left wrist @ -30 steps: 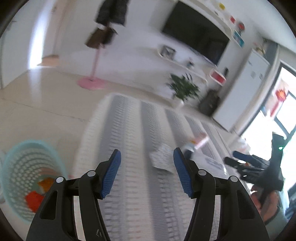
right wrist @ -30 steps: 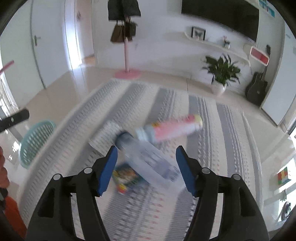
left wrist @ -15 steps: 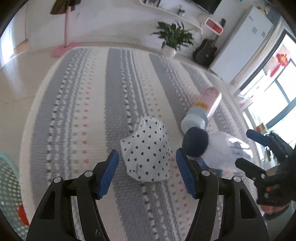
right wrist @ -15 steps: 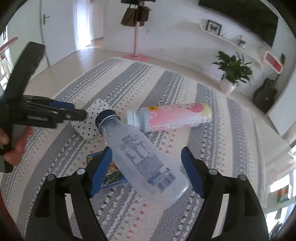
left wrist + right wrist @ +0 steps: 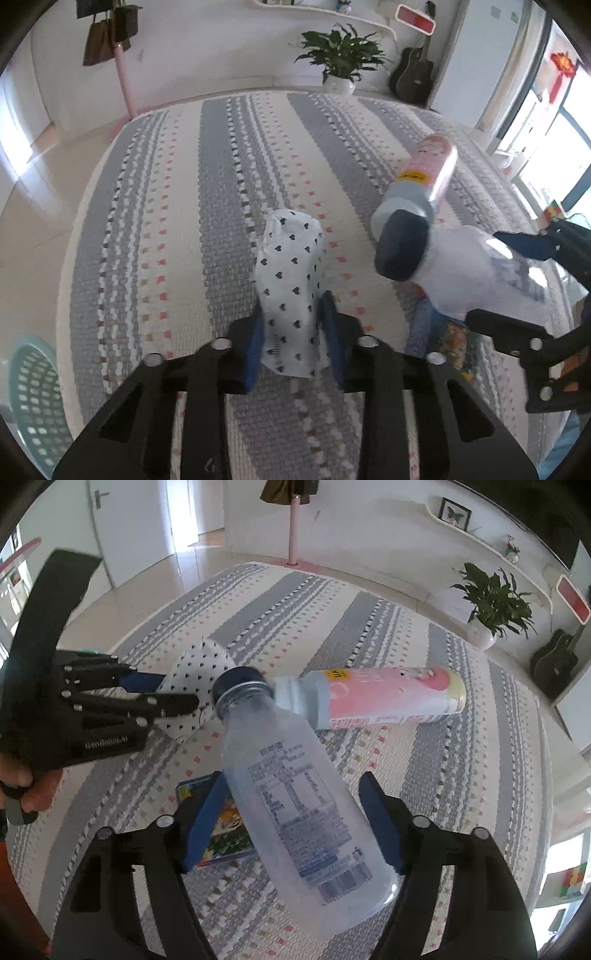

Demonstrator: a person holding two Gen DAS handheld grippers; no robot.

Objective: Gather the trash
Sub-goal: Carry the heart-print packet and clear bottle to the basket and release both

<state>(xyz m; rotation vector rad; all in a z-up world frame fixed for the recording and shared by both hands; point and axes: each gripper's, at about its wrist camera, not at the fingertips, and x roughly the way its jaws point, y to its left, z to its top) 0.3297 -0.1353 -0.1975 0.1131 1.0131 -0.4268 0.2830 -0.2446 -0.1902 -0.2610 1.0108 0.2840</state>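
My left gripper [image 5: 291,343] is shut on a white wrapper with black hearts [image 5: 291,273], pinched between the blue pads; it also shows in the right wrist view [image 5: 192,672]. My right gripper [image 5: 295,823] is open around a clear plastic bottle with a dark blue cap [image 5: 291,794] lying on the striped rug [image 5: 166,206]; the left pad is near the bottle, the right pad apart. The bottle also shows in the left wrist view [image 5: 461,269]. A pink bottle [image 5: 376,698] lies beyond it, and a colourful packet [image 5: 225,823] lies under it.
A teal mesh basket [image 5: 33,398] stands on the floor at the rug's left edge. A potted plant [image 5: 340,55], a guitar [image 5: 413,74] and a pink coat stand [image 5: 123,74] stand along the far wall.
My left gripper moved onto the heart-patterned wrapper and shut on it. My right gripper came closer around the clear bottle.
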